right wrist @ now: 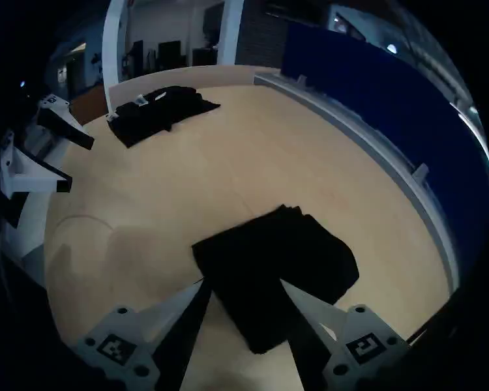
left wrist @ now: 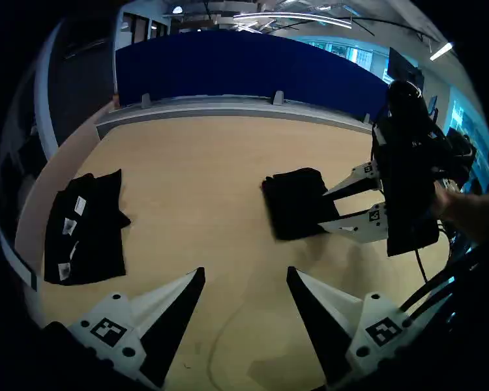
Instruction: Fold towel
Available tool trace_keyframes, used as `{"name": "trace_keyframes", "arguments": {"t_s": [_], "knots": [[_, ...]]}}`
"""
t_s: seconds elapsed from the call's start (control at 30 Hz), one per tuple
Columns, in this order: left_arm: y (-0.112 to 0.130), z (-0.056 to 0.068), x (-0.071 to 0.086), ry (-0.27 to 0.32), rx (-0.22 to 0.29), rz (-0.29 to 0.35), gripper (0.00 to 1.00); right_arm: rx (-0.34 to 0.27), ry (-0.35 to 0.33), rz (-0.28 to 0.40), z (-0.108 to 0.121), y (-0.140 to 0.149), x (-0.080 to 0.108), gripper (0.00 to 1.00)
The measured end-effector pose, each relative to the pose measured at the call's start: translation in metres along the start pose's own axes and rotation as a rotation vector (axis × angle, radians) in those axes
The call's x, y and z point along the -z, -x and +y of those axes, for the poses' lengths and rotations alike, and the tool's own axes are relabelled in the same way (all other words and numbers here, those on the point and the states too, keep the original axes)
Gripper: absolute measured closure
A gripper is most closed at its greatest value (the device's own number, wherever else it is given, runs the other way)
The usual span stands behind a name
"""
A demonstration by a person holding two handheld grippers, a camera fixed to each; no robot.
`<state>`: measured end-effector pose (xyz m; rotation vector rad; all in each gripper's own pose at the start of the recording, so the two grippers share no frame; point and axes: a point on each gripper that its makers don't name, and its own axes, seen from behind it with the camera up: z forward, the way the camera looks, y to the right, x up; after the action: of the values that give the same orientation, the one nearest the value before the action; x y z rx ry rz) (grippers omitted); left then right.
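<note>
Towel [right wrist: 280,257] at open right hand-held gripper [right wrist: 244,283]

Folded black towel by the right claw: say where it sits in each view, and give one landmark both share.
Left gripper view: the folded black towel lies right of centre, at the tips of the right claw.
Right gripper view: low centre, its near part between that claw's fingers.
Shared landmark: the blue partition along the edge of the table.
</note>
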<state>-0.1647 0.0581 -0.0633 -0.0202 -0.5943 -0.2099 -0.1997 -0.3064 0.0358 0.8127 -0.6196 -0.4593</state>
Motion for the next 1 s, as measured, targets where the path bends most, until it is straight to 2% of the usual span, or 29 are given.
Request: {"name": "trace_keyframes", "arguments": {"t_s": [0.47, 0.73, 1.0], "knots": [[-0.002, 0.002, 0.003, -0.002, -0.005, 0.002, 0.07, -0.103, 0.065, -0.062, 0.012, 0.058, 0.026, 0.29], [-0.001, 0.006, 0.001, 0.003, -0.008, 0.000, 0.07, -0.158, 0.080, -0.084, 0.017, 0.077, 0.024, 0.30], [-0.001, 0.006, 0.000, 0.002, -0.007, -0.002, 0.07, -0.178, 0.079, -0.087, 0.019, 0.083, 0.018, 0.39]]}}
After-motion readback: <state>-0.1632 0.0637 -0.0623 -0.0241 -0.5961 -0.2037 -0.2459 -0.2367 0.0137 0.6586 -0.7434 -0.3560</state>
